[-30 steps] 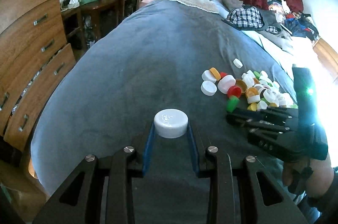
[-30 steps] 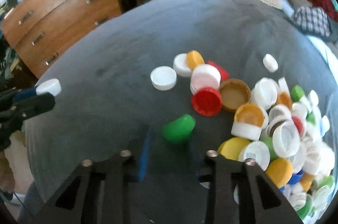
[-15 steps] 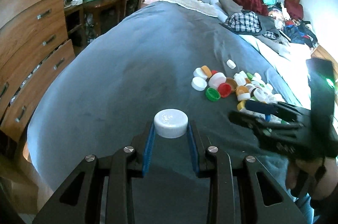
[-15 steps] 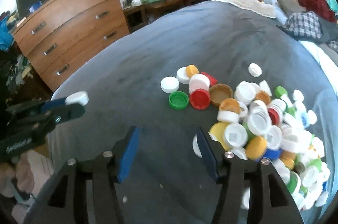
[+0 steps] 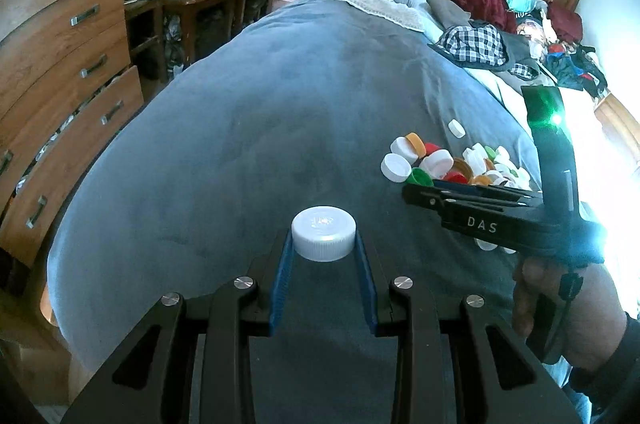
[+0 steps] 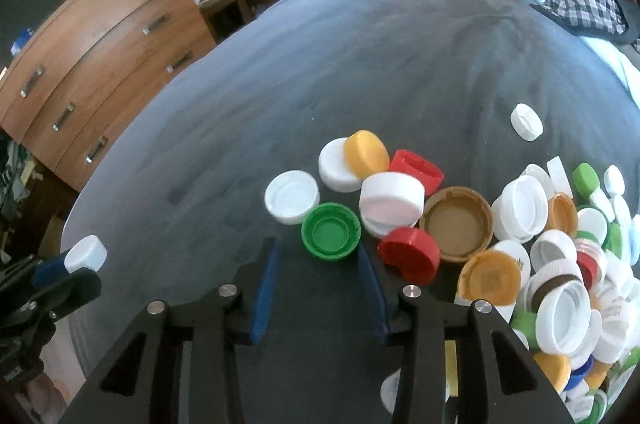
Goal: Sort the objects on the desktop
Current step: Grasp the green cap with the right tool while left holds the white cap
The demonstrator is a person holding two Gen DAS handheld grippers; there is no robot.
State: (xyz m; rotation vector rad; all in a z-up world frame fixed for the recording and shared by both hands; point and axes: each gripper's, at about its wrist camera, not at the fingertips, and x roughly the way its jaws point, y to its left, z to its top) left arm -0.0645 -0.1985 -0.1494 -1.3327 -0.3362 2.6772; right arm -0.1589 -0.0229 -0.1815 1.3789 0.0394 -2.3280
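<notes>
My left gripper [image 5: 323, 246] is shut on a white bottle cap [image 5: 323, 238] and holds it above the grey blanket [image 5: 248, 127]. The same gripper and cap show at the left edge of the right wrist view [image 6: 82, 258]. My right gripper [image 6: 317, 247] points down at a green cap [image 6: 331, 235] that lies open side up. Its jaws are closing, with the cap's near edge between the blue fingertips [image 6: 269, 264] and a gap left on the left side. A pile of mixed caps [image 6: 560, 264] spreads to the right. The right gripper [image 5: 414, 189] also shows beside the pile [image 5: 472, 163].
A white cap [image 6: 291, 196], a red cap [image 6: 410, 252] and a brown cap [image 6: 456, 226] crowd the green one. One white cap [image 6: 527, 121] lies apart, farther back. A wooden dresser [image 5: 60, 71] stands left of the bed; clothes [image 5: 476, 43] lie at the far right.
The right gripper let go of the tilted green cap, drew back with wide jaws, then came forward to it again with narrower jaws. The cap now lies open side up. The left gripper kept its white cap.
</notes>
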